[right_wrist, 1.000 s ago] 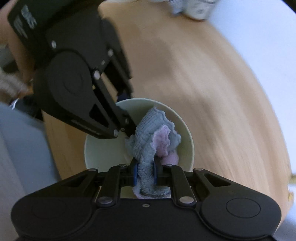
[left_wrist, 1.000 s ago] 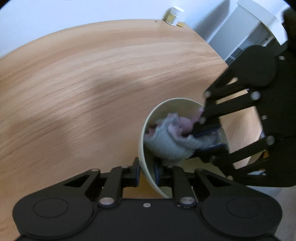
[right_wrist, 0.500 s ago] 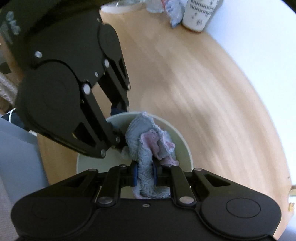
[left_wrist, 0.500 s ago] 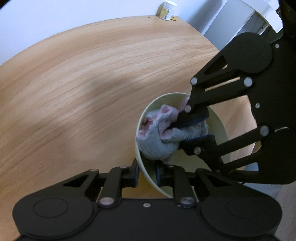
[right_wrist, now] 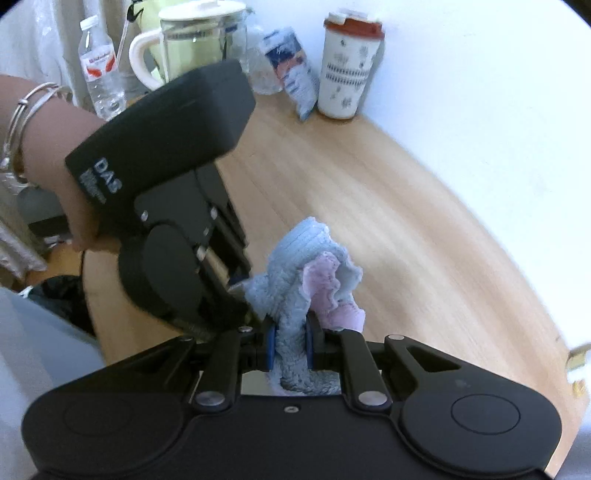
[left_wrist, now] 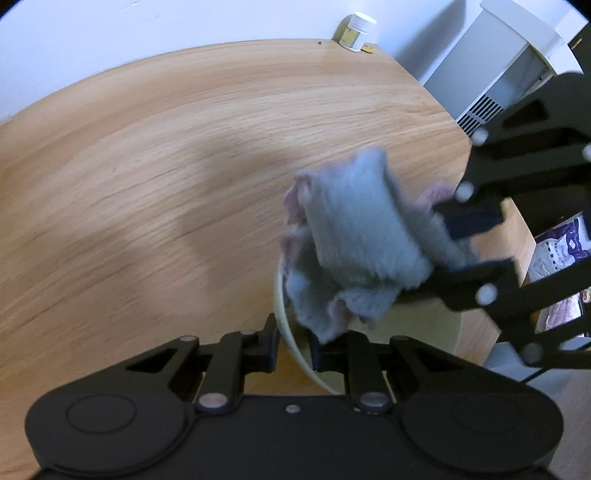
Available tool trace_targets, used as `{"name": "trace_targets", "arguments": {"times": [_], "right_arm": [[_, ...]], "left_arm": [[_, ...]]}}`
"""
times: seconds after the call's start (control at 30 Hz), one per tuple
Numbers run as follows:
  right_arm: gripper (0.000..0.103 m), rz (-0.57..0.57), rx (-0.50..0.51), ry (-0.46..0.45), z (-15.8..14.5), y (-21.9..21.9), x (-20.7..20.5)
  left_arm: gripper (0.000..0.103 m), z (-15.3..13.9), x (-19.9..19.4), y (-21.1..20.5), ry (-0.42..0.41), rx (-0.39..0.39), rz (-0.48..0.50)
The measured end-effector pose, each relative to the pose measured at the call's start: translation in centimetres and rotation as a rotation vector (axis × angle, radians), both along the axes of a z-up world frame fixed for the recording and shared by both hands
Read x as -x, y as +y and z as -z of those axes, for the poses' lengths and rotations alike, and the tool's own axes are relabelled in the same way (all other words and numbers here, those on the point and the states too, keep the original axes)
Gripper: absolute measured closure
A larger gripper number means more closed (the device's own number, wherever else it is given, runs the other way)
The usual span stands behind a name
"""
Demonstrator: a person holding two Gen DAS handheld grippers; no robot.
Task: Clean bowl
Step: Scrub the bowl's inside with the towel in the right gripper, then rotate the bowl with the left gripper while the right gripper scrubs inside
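Note:
A pale cream bowl [left_wrist: 424, 332] stands on the wooden table, and my left gripper [left_wrist: 293, 350] is shut on its near rim, one finger outside the wall and one inside. A fluffy blue-and-pink cloth [left_wrist: 362, 243] hangs above the bowl's opening, blurred, with my right gripper [left_wrist: 469, 240] shut on it from the right. In the right wrist view the cloth [right_wrist: 295, 280] is pinched between the blue pads of the right gripper [right_wrist: 289, 349]. There the left gripper's body [right_wrist: 166, 206] and the hand holding it fill the left side and hide the bowl.
A small white jar [left_wrist: 356, 31] sits at the table's far edge, with a white appliance [left_wrist: 491, 74] beyond it. A patterned cup with a red lid [right_wrist: 347, 62], a snack packet [right_wrist: 290, 70], a pitcher [right_wrist: 192, 40] and a water bottle [right_wrist: 101, 62] stand at the table's other end.
The right gripper has lifted the cloth up out of the bowl and rolled, so the bowl has dropped out of the right wrist view. The left gripper keeps its hold on the rim.

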State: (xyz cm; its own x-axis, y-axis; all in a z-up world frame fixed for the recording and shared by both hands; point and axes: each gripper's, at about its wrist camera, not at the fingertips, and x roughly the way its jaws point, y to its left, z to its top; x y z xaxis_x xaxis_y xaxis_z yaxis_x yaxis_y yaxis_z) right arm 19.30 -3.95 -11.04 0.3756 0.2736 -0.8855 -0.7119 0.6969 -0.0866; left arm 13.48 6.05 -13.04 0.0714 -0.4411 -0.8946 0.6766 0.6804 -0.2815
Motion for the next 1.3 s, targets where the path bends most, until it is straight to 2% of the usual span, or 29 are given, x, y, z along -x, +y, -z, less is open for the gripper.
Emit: {"name": "trace_targets", "arguments": {"times": [0.13,0.27,0.37,0.47,0.53,0.67,0.83,0.97,1.13,1.23,1.3], "right_arm": [[0.086,-0.045,0.078,0.095,2.5,0.8,-1.6],[0.086,-0.091,0.107,0.178,4.1,1.5,-3.0],[0.086,-0.100,0.108,0.219,4.1,1.9,-4.4],[0.086,-0.042,0.088,0.182,3.9,1.5,-5.0],[0.086,-0.005,0.079,0.144,5.0,1.5,-3.4],[0.086,0.050,0.074,0.110,4.6,0.3,-2.6],[0.086,0.097,0.096,0.095,-0.3,0.9,1.0],[0.084,0.107,0.097,0.085,-0.2,1.8,1.1],[0.084,0.053,0.122,0.130,1.4,2.9,0.5],[0.085,0.029,0.146,0.165,0.2,1.9,-0.1],[0.084,0.027,0.140,0.224,0.4,2.4,-1.1]], "left_arm": [[0.088,0.1,0.1,0.2,0.005,0.009,0.016],[0.088,0.0,0.2,0.2,0.006,0.004,0.050],[0.088,-0.1,0.1,0.2,0.004,-0.002,0.062],[0.087,-0.2,0.2,0.4,0.004,-0.001,0.061],[0.087,-0.3,0.2,0.8,0.011,0.008,0.055],[0.087,0.1,0.0,0.2,0.005,0.012,0.037],[0.087,0.1,0.1,0.1,0.006,0.014,0.017],[0.088,0.4,-0.2,0.2,0.017,0.019,-0.002],[0.089,0.7,-0.2,-0.1,0.026,0.028,-0.016],[0.090,0.6,0.0,-0.3,0.016,0.025,-0.019],[0.090,0.5,0.0,-0.3,0.011,0.027,-0.034]]}}
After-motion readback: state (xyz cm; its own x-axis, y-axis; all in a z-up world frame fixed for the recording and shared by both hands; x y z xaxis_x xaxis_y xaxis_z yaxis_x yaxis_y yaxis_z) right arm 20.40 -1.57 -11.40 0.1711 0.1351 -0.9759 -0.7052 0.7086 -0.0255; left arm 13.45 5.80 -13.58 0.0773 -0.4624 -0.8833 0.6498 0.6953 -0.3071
